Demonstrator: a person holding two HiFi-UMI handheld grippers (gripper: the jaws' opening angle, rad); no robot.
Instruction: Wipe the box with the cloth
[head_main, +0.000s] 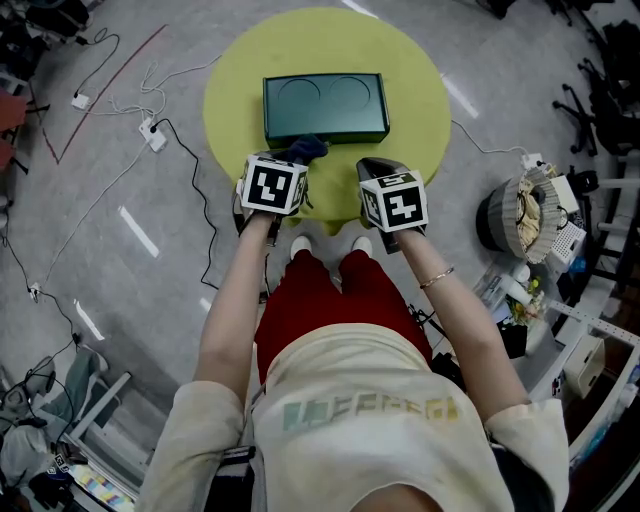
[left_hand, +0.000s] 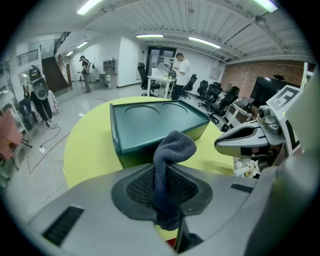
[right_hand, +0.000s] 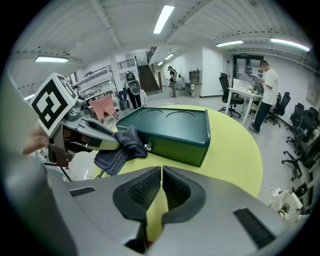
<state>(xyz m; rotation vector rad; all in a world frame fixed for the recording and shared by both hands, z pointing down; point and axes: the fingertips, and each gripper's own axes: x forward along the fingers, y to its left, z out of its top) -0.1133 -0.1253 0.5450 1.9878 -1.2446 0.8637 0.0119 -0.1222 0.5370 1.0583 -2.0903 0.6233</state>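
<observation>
- Grey office floor strewn with cables surrounded a round yellow-green table (head_main: 225, 110). A dark green rectangular box (head_main: 325, 105), its lid pressed with 2 circular recesses, lay near the table's middle.
- The left gripper (left_hand: 167, 192) was clamped on a dark blue-grey terry cloth (left_hand: 175, 147). The cloth's free end bunched just in front of the box's near wall, by a small metal lock (right_hand: 146, 146). Whether the cloth actually touched the box could not be told.
- The right gripper (right_hand: 161, 187) had its jaws together with nothing between them. It hovered on the near side of the box, apart from it and beside the left gripper.
- By my reading, the task looked barely begun. The cloth was gripped and at the box, which was step 1 of the job.
- The lid and the box's walls all seemed left to wipe, and no part of the box showed any mark of wiping.
</observation>
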